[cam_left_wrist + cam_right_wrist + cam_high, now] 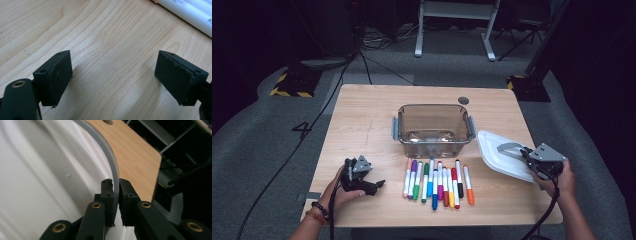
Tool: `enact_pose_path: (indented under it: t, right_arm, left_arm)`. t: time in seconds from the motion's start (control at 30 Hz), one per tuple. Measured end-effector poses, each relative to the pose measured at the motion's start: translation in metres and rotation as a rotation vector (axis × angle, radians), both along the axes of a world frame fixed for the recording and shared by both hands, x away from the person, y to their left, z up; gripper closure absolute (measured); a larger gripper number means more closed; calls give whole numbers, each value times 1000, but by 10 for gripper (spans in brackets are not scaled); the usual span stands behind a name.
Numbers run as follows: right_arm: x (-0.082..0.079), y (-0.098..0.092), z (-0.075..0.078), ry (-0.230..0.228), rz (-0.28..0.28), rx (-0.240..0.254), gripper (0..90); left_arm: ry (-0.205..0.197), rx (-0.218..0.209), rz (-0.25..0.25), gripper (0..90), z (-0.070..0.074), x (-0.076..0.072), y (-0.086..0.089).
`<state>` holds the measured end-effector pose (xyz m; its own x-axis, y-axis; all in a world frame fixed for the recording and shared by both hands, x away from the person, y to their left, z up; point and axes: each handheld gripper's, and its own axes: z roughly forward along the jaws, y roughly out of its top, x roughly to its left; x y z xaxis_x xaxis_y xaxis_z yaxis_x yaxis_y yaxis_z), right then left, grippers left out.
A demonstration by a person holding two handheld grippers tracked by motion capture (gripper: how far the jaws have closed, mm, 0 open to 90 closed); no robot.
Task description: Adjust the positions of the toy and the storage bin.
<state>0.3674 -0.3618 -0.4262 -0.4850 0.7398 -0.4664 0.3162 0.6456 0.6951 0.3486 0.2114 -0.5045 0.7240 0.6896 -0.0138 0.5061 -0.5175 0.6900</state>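
Right tool (115, 185) clamps the rim of the white lid (502, 154), held tilted at the bench's (362, 120) 3 o'clock edge. Left tool (113, 75) gapes empty at 8 o'clock. Container (433, 129) uncovered, empty; markers (438, 182) unloaded at 6 o'clock. Judged: early stage.

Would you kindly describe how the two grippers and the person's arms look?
Both grippers, left and right, are black with two flat rectangular pads, brass-coloured pivots and a grey three-cornered top plate; a black cable trails from each. The forearms are unsleeved; the left wrist wears bead bracelets, dark and orange-red.
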Motion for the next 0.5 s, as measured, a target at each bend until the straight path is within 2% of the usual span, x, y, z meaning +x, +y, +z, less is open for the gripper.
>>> enact_pose_path:
  t: [0.1, 0.17, 0.33, 0.5]
  right_arm:
    - [-2, -4, -12, 17, 9, 0, 851]
    - [-2, -4, -19, 52, 32, 11, 856]
    - [-8, 3, -36, 39, 31, -103, 832]
    - [-8, 7, -48, 51, 35, -141, 787]
  left_arm:
    - [0, 0, 0, 151, 0, 0, 0]
    - [0, 0, -1, 151, 0, 0, 0]
    - [0, 1, -1, 151, 0, 0, 0]
    - [0, 0, -1, 151, 0, 0, 0]
